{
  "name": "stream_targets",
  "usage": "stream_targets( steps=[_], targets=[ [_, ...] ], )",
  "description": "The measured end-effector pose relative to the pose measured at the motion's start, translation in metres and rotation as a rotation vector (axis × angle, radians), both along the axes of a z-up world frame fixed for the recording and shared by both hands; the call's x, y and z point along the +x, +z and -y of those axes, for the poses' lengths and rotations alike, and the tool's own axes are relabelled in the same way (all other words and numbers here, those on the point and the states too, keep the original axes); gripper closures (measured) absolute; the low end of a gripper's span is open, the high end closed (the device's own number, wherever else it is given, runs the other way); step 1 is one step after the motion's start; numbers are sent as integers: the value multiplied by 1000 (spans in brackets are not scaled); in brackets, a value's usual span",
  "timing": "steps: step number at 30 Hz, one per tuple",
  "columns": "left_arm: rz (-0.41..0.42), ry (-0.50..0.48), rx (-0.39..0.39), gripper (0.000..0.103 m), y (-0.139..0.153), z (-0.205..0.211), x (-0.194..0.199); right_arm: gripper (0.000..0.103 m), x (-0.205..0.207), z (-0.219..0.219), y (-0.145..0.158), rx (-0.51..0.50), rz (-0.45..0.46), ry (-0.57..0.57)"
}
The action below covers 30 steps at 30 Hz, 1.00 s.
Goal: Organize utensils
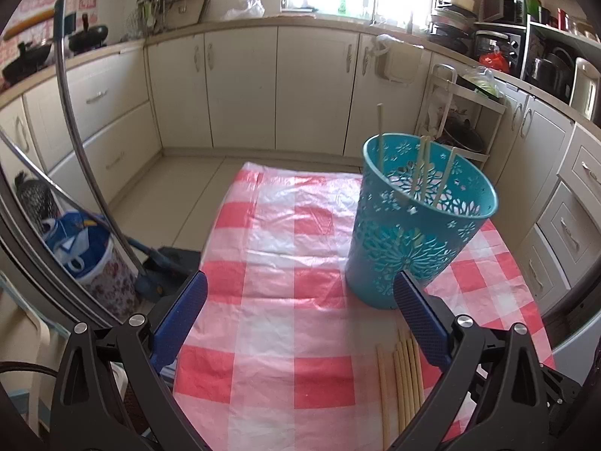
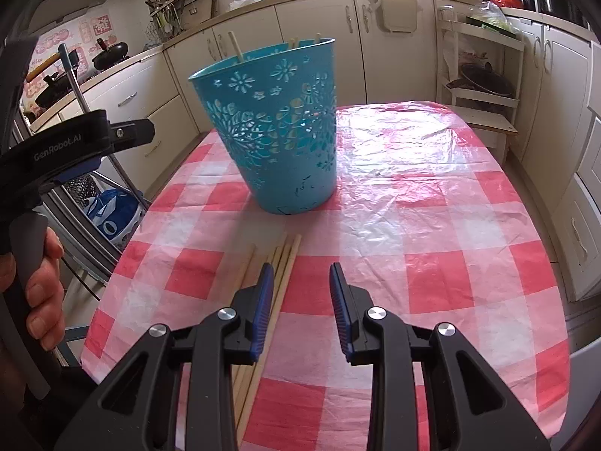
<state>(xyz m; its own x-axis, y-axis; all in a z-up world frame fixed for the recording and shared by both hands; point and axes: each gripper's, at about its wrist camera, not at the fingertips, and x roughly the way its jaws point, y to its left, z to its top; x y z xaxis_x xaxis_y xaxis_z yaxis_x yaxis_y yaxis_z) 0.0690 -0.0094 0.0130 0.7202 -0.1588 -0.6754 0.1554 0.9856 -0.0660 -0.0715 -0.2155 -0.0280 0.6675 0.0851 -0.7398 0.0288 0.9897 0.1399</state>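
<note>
A teal cut-out basket (image 1: 420, 225) stands upright on the red-and-white checked tablecloth (image 1: 285, 233), with several pale chopsticks (image 1: 420, 173) leaning inside it. More loose chopsticks (image 1: 403, 372) lie in a bundle on the cloth in front of the basket. My left gripper (image 1: 300, 282) hangs open and wide with nothing in it, its right finger just in front of the basket's base. In the right wrist view the basket (image 2: 274, 139) is ahead. My right gripper (image 2: 300, 268) is open with a narrow empty gap. The loose chopsticks (image 2: 281, 263) lie just under and left of its left finger.
A hand (image 2: 41, 282) holds the left gripper's handle at the table's left edge. A metal frame (image 1: 75, 120) and a blue bag (image 1: 71, 240) stand on the floor to the left. A white rack (image 2: 484, 86) stands beyond the far right corner. Cream cabinets (image 1: 240, 86) line the walls.
</note>
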Motion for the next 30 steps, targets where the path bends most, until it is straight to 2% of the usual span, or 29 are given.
stream_targets(
  steps=[7,12,18,26,30],
  targets=[
    [-91,12,-9,8,-26,-16,5,72,7,-19,-6,-10,-21,30],
    [-183,-40,-25,8,-48,-7,3,73,19,-25,-18,-45,-81,6],
    [-203,-94,17,8,-60,7,-6,77,25,-25,-35,-81,-139,-11],
    [-226,-127,34,8,-67,17,-10,77,26,-25,-43,-102,-157,-7],
    [-252,-159,56,8,-78,28,-14,83,27,-28,-45,-143,-165,5]
  ],
)
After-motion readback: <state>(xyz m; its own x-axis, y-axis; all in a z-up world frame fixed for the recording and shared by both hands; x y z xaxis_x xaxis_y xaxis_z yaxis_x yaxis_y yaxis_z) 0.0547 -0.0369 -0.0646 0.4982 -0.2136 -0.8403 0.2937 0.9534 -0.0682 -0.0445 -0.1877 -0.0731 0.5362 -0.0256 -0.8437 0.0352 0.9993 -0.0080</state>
